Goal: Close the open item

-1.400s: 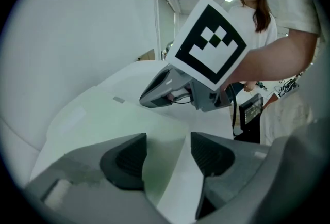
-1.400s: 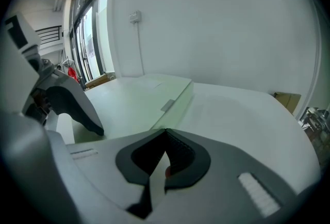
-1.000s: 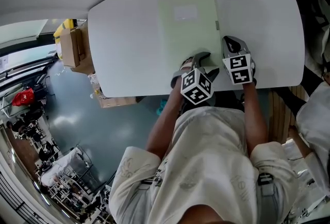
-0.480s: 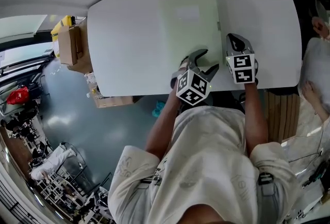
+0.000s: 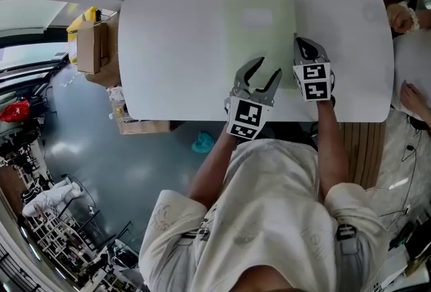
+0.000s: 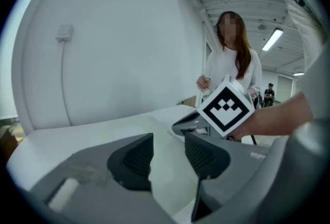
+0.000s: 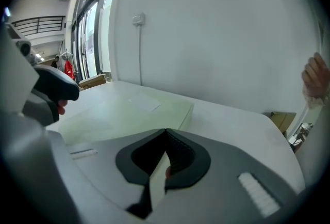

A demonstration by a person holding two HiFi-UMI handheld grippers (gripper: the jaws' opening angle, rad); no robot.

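Now that the pale green folder (image 5: 259, 31) lies flat and shut on the white desk (image 5: 175, 42), a little right of the desk's middle with its near edge close to the desk's near edge, the closing looks done. A second ago the left tongs (image 5: 267, 68) lay low over the folder's near edge. They have since lifted clear and drawn back toward the near side, and they hang above that edge without touching it. Their jaws have just been narrowing but stand apart, released, with nothing between them. The right tongs (image 5: 301, 43) sit just beside the folder's right edge, clenched pad to pad, and no held thing shows there. In my judgement, all that remains is to withdraw both hands, unless the cover springs back up.
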